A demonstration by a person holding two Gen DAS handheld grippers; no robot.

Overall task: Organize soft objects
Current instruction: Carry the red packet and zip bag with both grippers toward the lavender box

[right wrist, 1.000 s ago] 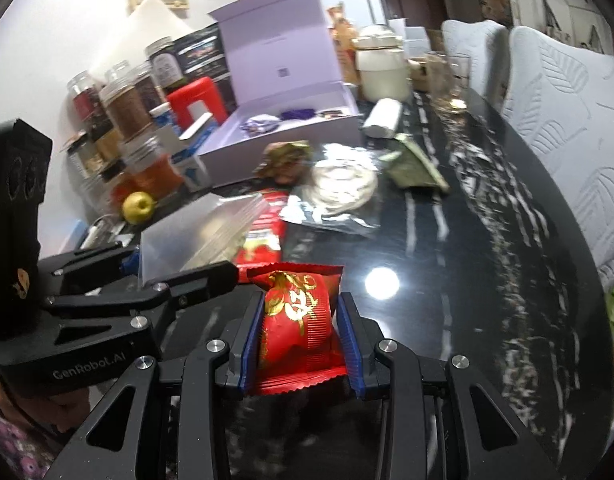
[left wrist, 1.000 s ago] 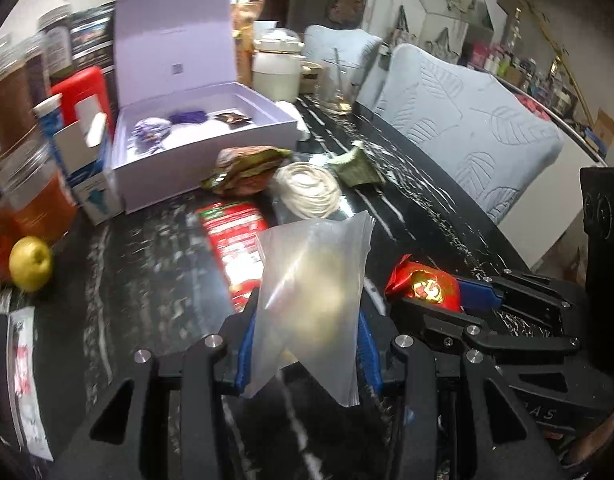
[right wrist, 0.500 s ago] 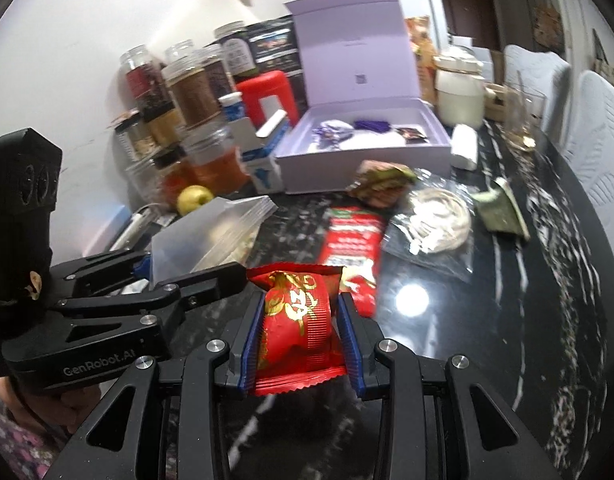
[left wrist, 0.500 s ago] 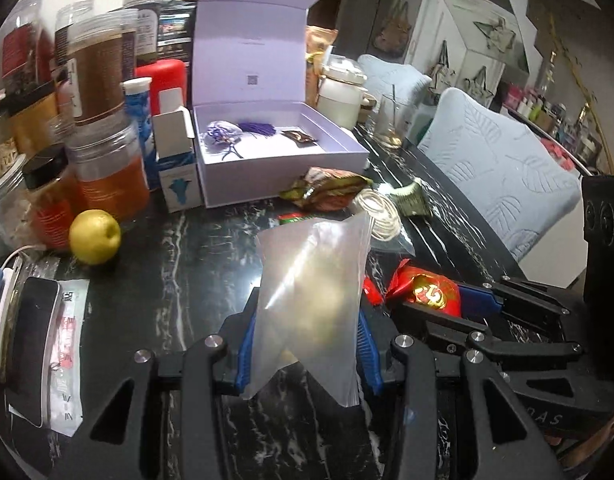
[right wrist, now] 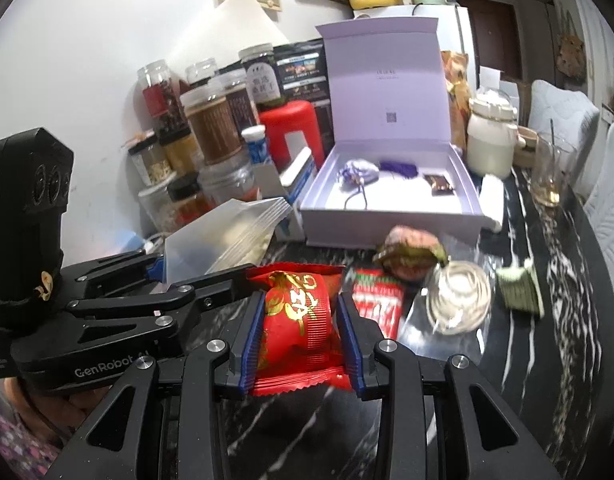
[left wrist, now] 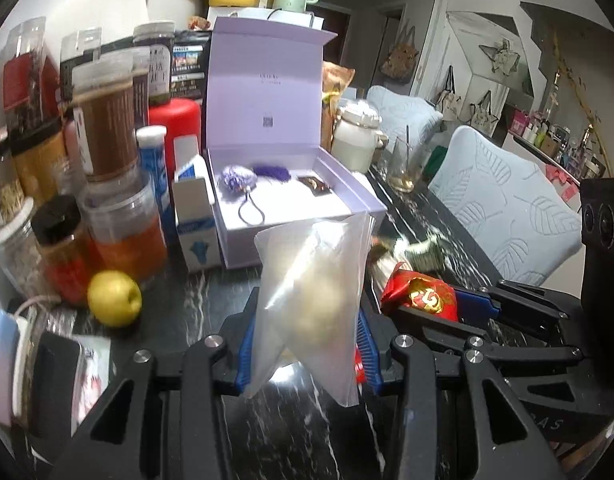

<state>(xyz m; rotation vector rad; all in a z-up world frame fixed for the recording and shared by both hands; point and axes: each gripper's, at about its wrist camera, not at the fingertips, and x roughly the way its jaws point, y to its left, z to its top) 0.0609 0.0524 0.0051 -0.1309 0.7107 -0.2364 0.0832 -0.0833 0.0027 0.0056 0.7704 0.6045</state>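
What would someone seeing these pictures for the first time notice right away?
Probably the two packets held up front: the right tongs grip a bright red snack packet, and the left tongs hold a cloudy plastic bag. Behind them, an open lilac gift box sits on the black marbled table with its lid upright, and a crowd of jars lines the wall to its left.

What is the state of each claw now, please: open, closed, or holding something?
Left claw: closed on the clear plastic bag.
Right claw: closed on the red snack packet.
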